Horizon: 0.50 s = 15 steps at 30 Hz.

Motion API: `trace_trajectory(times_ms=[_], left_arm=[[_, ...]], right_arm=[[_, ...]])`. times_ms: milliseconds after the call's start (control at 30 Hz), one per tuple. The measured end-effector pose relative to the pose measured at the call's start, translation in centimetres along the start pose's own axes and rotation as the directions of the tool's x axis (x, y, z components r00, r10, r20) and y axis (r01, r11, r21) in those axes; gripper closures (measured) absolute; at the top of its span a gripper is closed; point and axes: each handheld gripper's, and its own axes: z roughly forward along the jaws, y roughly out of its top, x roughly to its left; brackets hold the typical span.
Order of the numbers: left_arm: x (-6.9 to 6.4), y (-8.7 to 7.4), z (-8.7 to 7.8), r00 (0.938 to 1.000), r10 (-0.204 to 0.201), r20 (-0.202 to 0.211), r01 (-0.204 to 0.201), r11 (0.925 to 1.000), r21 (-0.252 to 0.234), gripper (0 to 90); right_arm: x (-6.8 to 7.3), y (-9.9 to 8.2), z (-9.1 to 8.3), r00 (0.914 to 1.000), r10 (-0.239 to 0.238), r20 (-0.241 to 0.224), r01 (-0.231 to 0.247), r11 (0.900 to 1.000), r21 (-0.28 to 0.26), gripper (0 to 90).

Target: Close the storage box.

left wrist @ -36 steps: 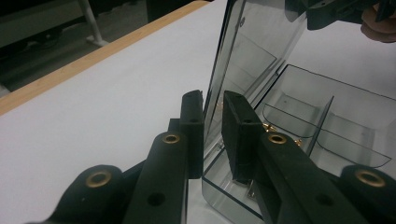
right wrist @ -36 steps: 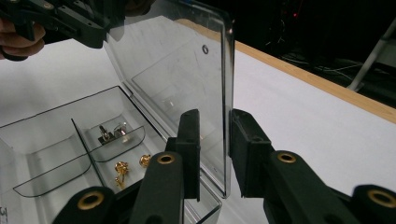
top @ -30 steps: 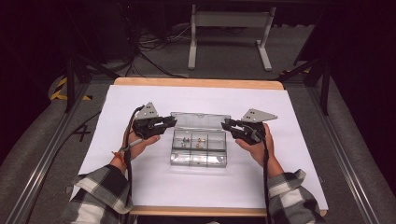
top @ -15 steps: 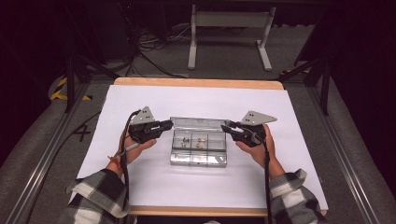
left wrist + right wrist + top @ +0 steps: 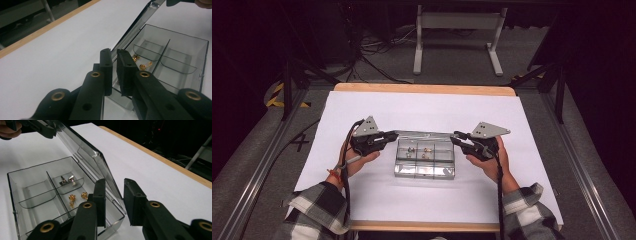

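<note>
A clear plastic compartment box (image 5: 424, 171) lies mid-table with its hinged lid (image 5: 424, 134) raised. Gold earrings (image 5: 142, 65) and silver cufflinks (image 5: 67, 180) lie in its back compartments. My left gripper (image 5: 396, 136) is at the lid's left end. In the left gripper view its jaws (image 5: 114, 51) have just been closing and now pinch the lid's edge (image 5: 135, 27). My right gripper (image 5: 455, 137) is at the lid's right end. Its jaws (image 5: 115, 181) stand apart around the lid's end (image 5: 82, 152), with a gap to the outer pad.
White paper (image 5: 362, 200) covers the table, and a wooden edge (image 5: 422, 89) runs along the far side. A metal stand (image 5: 457, 30) and cables are on the floor beyond. Plaid sleeves (image 5: 317, 210) come in from the bottom.
From above the lid has narrowed from a wide panel to a thin strip, so it has swung more upright. The left gripper's jaws have drawn together on its edge. Both hands have barely shifted.
</note>
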Motion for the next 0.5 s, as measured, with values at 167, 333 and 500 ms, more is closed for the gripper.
trace_trajectory(times_ms=[167,333,500], left_arm=[[-0.2,0.1,-0.2,1.0000,0.008,-0.004,-0.008,1.0000,0.003,83.8],[-0.4,0.0,-0.6,1.0000,-0.002,-0.006,0.002,1.0000,-0.002,84.3],[-0.6,-0.6,-1.4,0.9997,-0.018,0.019,0.018,0.9997,0.015,87.3]], right_arm=[[0.0,-0.1,-0.5,1.0000,-0.006,-0.001,0.006,1.0000,-0.001,76.5],[-0.1,-0.2,-0.8,1.0000,0.003,-0.005,-0.003,1.0000,-0.004,79.3],[0.1,-0.2,-1.0,1.0000,0.001,-0.009,-0.001,1.0000,-0.005,80.0]])
